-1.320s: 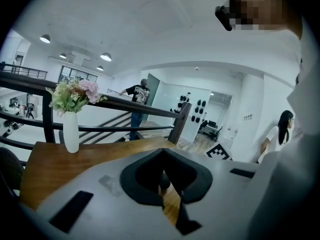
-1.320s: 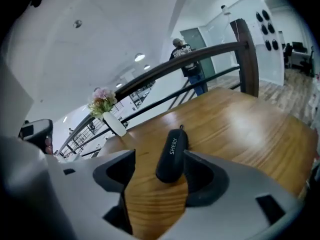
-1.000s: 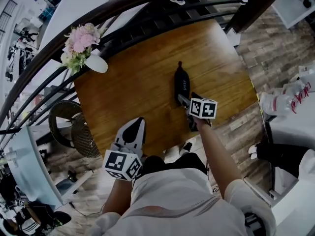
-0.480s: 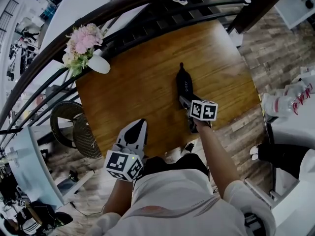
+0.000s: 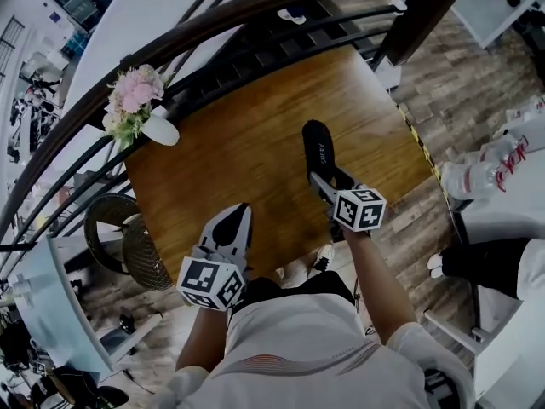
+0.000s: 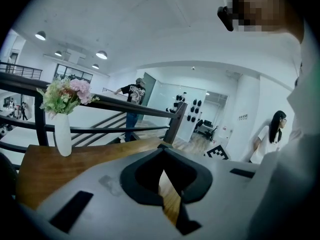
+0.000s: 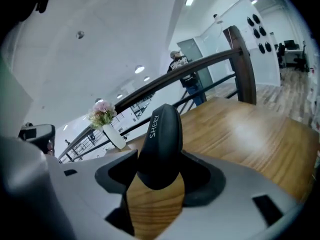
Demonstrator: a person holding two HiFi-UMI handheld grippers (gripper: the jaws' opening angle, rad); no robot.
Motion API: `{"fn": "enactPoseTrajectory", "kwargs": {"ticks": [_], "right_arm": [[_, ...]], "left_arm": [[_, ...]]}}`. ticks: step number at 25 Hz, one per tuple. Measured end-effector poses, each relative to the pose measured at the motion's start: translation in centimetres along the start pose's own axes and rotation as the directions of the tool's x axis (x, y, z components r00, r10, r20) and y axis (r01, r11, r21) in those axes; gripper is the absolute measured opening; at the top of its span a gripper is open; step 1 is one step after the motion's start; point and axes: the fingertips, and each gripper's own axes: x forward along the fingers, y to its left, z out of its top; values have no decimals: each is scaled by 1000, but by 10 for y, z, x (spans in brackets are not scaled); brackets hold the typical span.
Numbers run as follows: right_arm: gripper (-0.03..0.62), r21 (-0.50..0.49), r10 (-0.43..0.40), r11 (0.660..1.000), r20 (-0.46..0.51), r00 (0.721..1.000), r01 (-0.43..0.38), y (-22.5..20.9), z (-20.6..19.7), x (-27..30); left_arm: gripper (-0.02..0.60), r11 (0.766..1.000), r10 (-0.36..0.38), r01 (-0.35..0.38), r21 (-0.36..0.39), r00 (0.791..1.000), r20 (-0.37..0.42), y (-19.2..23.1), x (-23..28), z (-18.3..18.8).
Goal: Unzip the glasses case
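A brown wooden table (image 5: pixel 255 135) is standing against a dark curved railing (image 5: pixel 213 20), with a white vase (image 5: pixel 160 130) of pink flowers sitting at its corner. Grey wood-plank flooring (image 5: pixel 460 83) is spreading around it — round wicker pieces (image 5: pixel 140 237) are resting alongside. Round ceiling lamps (image 6: pixel 102 55) are glowing overhead, and a person (image 6: pixel 132 96) is standing beyond the railing.

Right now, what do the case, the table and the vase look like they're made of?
Case: matte black, smooth moulded shell with pale lettering; probably hard plastic or faux leather, can't tell which.
Table: wood or wood veneer, with visible grain and a slight sheen where light reflects.
Vase: plain white and smooth; likely ceramic, possibly glass.
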Motion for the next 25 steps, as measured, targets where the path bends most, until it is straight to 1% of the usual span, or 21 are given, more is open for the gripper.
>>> {"fn": "enactPoseTrajectory", "kwargs": {"ticks": [5, 11, 16, 20, 23, 25], "right_arm": [[319, -41, 35, 999, 137, 990, -29, 15, 54, -68], [319, -101, 76, 994, 296, 952, -48, 32, 112, -149], [319, -150, 102, 987, 369, 924, -49, 39, 137, -196], [319, -172, 123, 983, 391, 912, -58, 39, 143, -213], [319, -184, 144, 980, 404, 903, -74, 40, 144, -224], [319, -200, 166, 976, 404, 900, -90, 42, 147, -229]], "left_arm": [[14, 998, -47, 44, 49, 997, 60, -29, 7, 34], [14, 990, -108, 95, 100, 986, 126, -66, 12, 68], [14, 980, -173, 155, 121, 972, 158, -99, 19, 81], [15, 964, -259, 243, 111, 951, 166, -121, 28, 85], [15, 939, -340, 327, 104, 927, 158, -138, 33, 88], [32, 915, -402, 393, 87, 903, 151, -149, 36, 92]]}}
